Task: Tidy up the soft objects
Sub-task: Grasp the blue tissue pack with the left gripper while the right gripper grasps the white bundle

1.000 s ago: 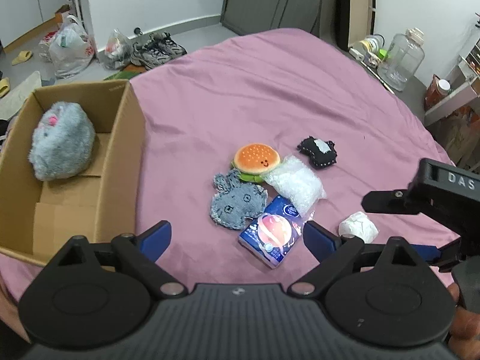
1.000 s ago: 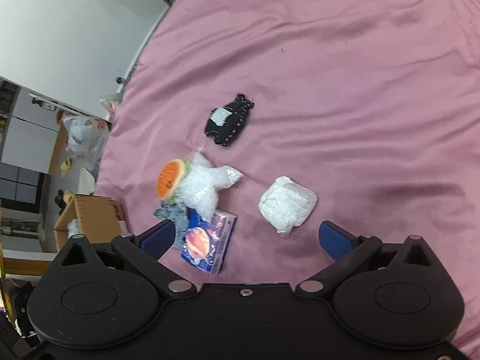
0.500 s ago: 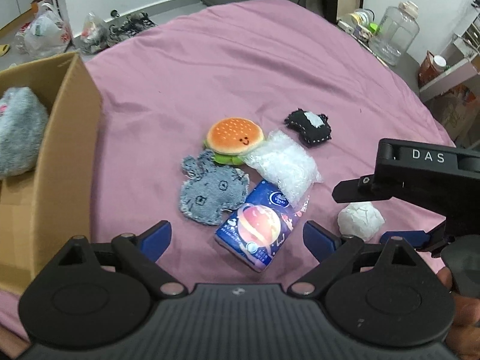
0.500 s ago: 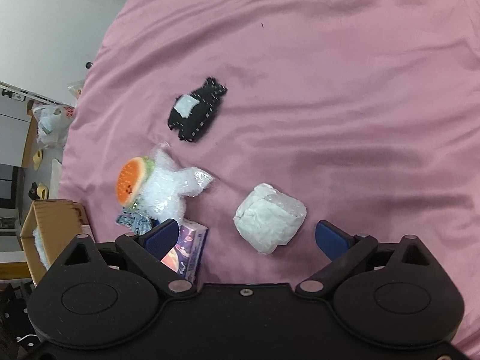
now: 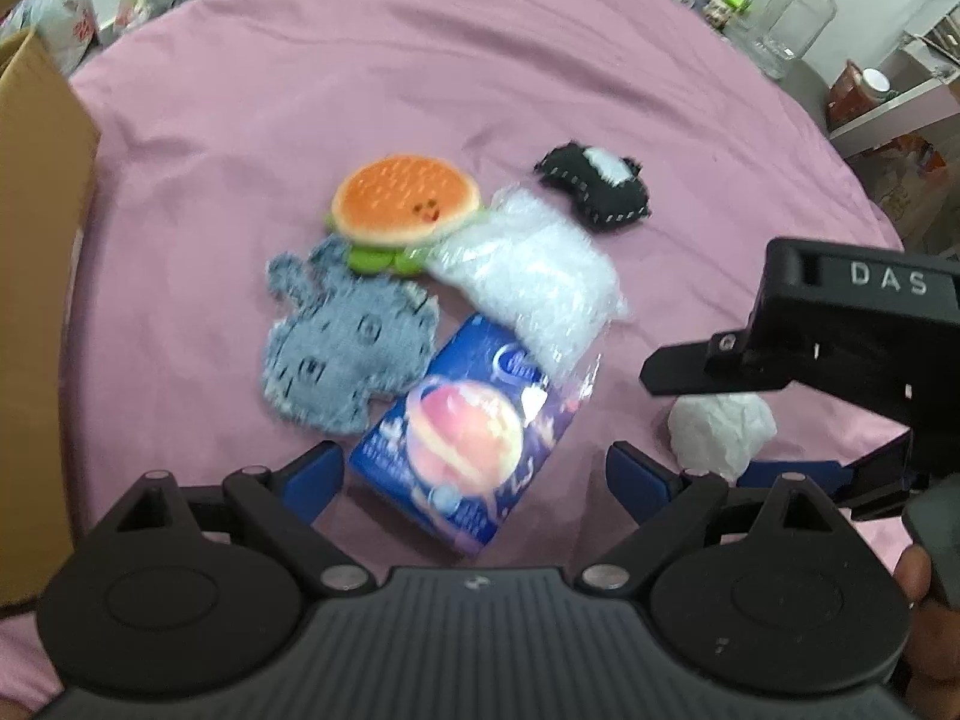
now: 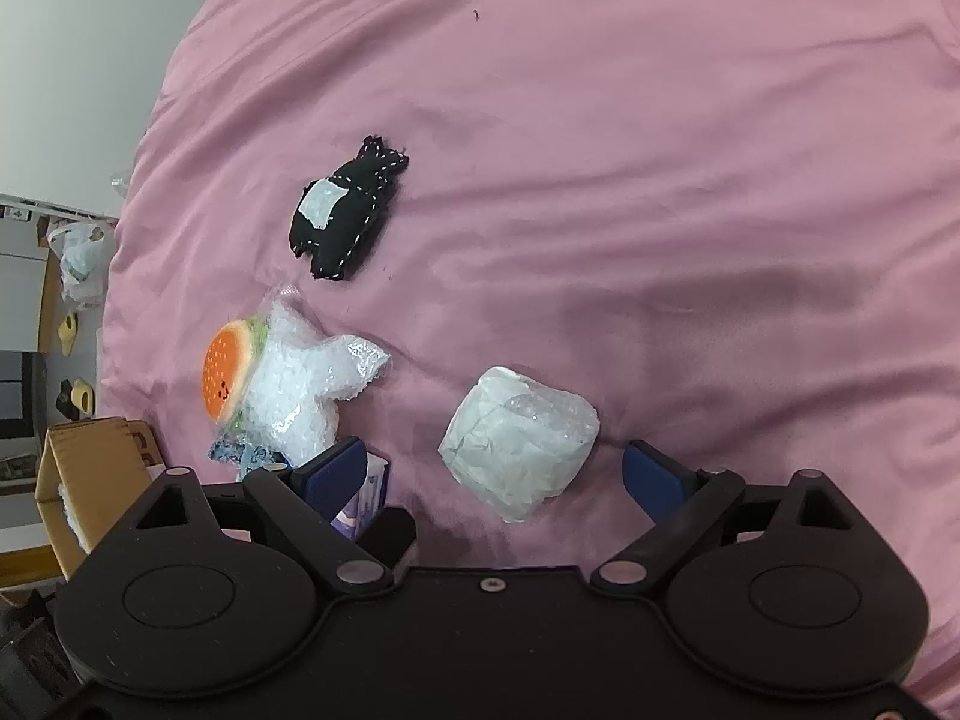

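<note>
Two hand-held grippers point steeply down over a bed (image 6: 660,120) spread with a pink sheet, where six soft things lie loose. The right gripper (image 6: 495,468) has its jaws wide but closing, and the one white wrapped bundle (image 6: 519,435) sits between its blue fingertips (image 6: 651,471), apart from both; nothing is gripped. The left gripper (image 5: 474,474) stands wide and empty, with one blue packet printed with a ringed planet (image 5: 474,426) lying between its blue fingertips (image 5: 315,471), just ahead of them; the packet's white lettering is too blurred to read. Just beyond, to the left gripper's left, lies one frayed denim animal shape (image 5: 342,342). One clear bag of white filling (image 5: 534,264) rests over the packet's far corner, touching one burger plush (image 5: 405,207) with a small face on its bun. Farthest from both grippers lies one black stitched plush with a white patch (image 5: 594,189). One cardboard box (image 5: 36,300) stands at the bed's edge, far to the left gripper's left. The right gripper's black housing reads "DAS" (image 5: 888,282). One clear plastic jar (image 5: 792,18) stands past the bed.
</note>
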Tool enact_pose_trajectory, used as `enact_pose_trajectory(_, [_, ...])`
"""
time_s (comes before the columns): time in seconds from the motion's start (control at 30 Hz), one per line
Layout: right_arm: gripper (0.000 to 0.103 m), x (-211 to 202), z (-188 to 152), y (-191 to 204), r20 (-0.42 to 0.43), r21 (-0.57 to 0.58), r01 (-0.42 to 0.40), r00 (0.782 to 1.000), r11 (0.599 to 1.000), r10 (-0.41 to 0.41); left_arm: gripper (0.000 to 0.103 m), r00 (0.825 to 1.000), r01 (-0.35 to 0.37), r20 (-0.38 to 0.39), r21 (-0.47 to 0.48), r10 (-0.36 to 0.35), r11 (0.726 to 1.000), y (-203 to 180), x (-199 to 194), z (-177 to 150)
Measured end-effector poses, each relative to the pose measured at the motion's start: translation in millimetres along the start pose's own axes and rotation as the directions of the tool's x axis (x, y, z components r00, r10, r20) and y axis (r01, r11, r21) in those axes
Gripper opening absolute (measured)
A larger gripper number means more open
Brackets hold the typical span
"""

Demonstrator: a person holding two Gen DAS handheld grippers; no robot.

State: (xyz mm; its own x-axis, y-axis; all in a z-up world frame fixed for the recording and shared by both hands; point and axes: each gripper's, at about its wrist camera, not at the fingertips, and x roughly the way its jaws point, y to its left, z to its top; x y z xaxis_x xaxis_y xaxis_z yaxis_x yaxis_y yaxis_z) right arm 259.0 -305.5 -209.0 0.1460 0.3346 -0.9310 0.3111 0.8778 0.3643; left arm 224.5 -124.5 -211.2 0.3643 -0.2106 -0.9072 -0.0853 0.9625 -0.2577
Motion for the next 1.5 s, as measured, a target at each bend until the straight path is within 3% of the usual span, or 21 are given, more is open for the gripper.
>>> enact_pose_trajectory(0.2, [0.09,-1,-1,-1,0.002,-0.002,0.003,1.0,1.0,-0.003,0.094,0.998,0.013,0.055,0.023,-0.014,1.0,-2,2,8])
enact_pose_trajectory(0.3, [0.086,-1,-2,2,0.006,-0.003,0.016,1.0,1.0,-0.016,0.081,0.999,0.022,0.034,0.044,-0.023,0.999,-4,2,7])
enact_pose_trajectory(0.4, [0.076,-3,-4,4,0.014,-0.014,0.034,0.999,0.999,-0.033,0.07,1.0,-0.017,0.015,0.051,0.016,0.999,-4,2,5])
enact_pose_trajectory(0.57, [0.046,-8,-7,1,0.007,-0.001,0.011,1.0,1.0,-0.011,0.059,1.0,-0.02,-0.022,0.076,0.022,0.997,-7,-2,0])
enact_pose_trajectory(0.97, [0.045,-36,-22,5,0.08,-0.022,-0.049,0.996,0.999,0.051,0.053,1.0,-0.018,0.005,0.07,0.018,0.997,-6,-25,-12])
enact_pose_trajectory(1.5, [0.045,-80,-55,23,0.238,-0.122,-0.058,0.967,0.991,0.086,0.052,0.99,-0.015,0.141,0.045,0.009,0.999,12,-95,-21])
